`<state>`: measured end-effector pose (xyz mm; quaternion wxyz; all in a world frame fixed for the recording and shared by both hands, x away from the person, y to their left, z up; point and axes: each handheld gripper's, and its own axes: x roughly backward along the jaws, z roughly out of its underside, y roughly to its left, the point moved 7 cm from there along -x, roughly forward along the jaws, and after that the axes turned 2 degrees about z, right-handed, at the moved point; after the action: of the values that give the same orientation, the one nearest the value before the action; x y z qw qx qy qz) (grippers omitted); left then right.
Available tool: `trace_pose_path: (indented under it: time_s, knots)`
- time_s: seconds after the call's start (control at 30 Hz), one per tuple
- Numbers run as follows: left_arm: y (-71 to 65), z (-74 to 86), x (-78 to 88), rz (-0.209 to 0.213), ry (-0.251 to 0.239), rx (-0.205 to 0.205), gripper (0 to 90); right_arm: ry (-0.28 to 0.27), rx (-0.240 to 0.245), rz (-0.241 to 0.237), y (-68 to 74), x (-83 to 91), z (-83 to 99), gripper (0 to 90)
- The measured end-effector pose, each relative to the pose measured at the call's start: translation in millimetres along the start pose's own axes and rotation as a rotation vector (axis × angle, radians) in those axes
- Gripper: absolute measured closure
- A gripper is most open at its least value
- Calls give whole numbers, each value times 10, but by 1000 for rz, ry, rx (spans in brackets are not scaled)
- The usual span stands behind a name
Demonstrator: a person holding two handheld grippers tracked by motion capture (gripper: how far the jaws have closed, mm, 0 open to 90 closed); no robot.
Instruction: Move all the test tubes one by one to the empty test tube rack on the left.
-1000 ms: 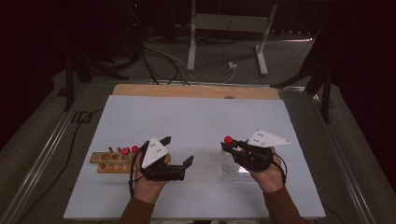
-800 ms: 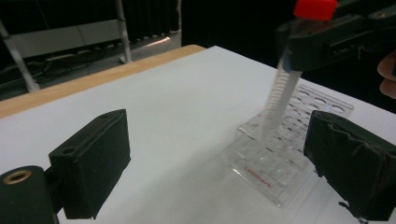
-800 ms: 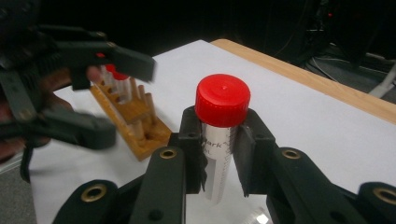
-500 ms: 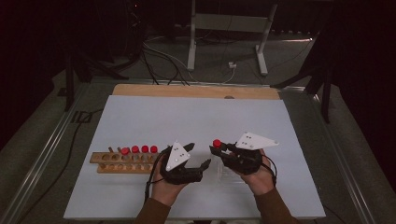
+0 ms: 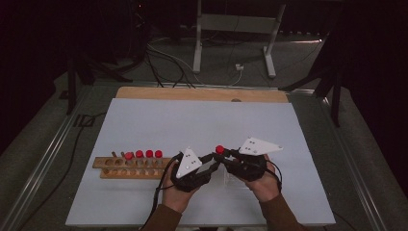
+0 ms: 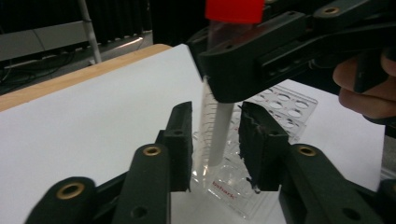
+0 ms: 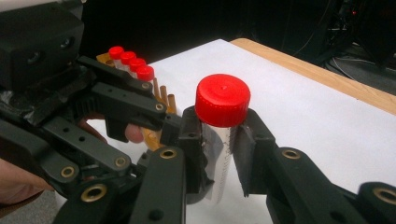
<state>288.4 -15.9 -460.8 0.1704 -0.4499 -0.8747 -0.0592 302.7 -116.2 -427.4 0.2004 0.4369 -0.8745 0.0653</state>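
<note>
Right gripper [image 7: 218, 154] clenches the clear red-capped plastic tube [image 7: 219, 140] just below its cap, upright above the table [image 5: 144, 125], while the left gripper [image 6: 215, 142], jaws just closing, brackets its lower end over the clear plastic rack [image 6: 280, 105].

High view – above the near edge, facing far across the table [image 5: 144, 120]. Gripper views – close, along own jaws; both share the red-capped tube [image 7: 222, 121].
</note>
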Motion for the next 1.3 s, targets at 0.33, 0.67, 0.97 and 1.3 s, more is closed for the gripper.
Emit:
trace_pose_path:
  time_s: [0.33, 0.67, 0.97, 1.3]
  knots:
    - [16, 8, -7, 3, -5, 9, 758, 1, 1, -6, 6, 2, 1, 728]
    - [256, 108, 134, -75, 8, 76, 759, -37, -34, -1, -146, 159, 9, 477]
    - [421, 116, 433, -114, -18, 99, 758, -45, -58, 71, -358, 289, 121, 215]
    - [591, 169, 794, -165, -35, 113, 758, -24, -103, 169, -638, 398, 330, 32]
